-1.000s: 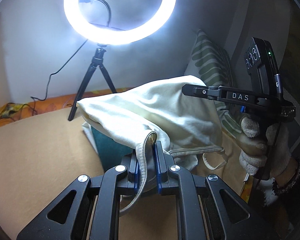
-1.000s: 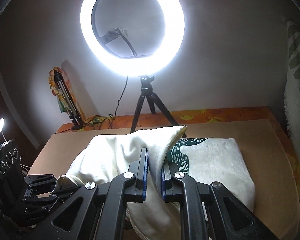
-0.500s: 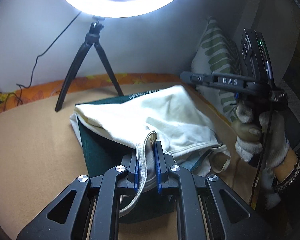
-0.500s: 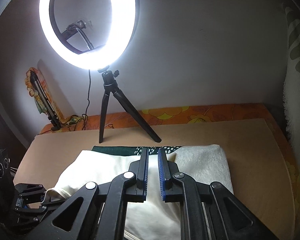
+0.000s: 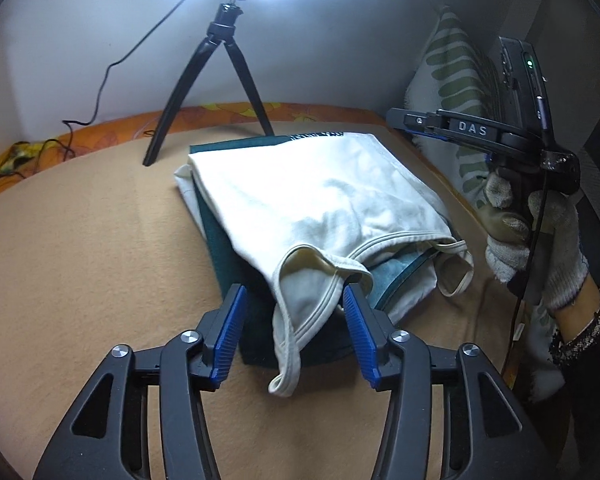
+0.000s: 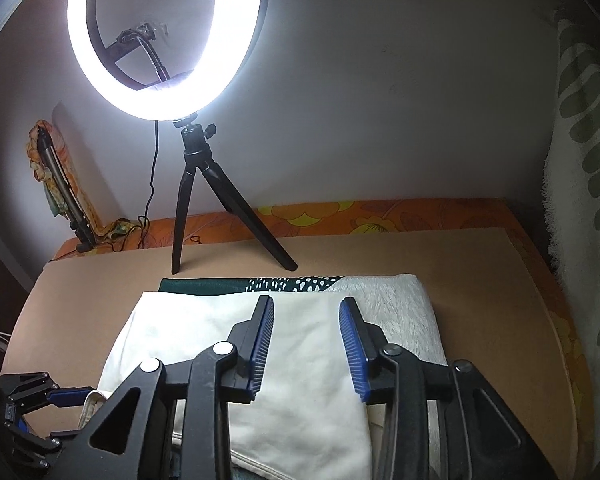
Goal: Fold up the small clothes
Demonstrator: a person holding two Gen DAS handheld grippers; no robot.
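I see two tongs, one in each hand. My left tongs [image 5: 294, 322] have just been opening, and now they are let go. The strap end of the cream top [image 5: 300, 208] lies between the two blue pads [image 5: 230, 332], but the pads do not press on it. My right tongs [image 6: 306, 346] have just been opening too. They hover over the flat cream cloth with a gap between the pads, gripping nothing. In the left view I see the right tongs from the side, held by one gloved hand [image 5: 536, 232].

The cream top lies folded on one pile of clothes, in the middle of the tan blanket [image 5: 80, 260]. I count three more pieces under it: one dark green piece [image 5: 228, 264], one green piece with white spots [image 6: 292, 283] and one fluffy white piece [image 6: 396, 304]. The top has thin straps, and one strap loop [image 5: 456, 276] sticks out on the side near the gloved hand.

Behind the pile stands one ring light [image 6: 160, 36], switched on, on one small black tripod [image 6: 198, 200] with three legs. One black cord [image 5: 112, 76] runs down from it. One white pillow with green leaf shapes [image 5: 448, 92] leans at the side. An orange flowered sheet [image 6: 360, 216] shows at the far edge of the blanket.
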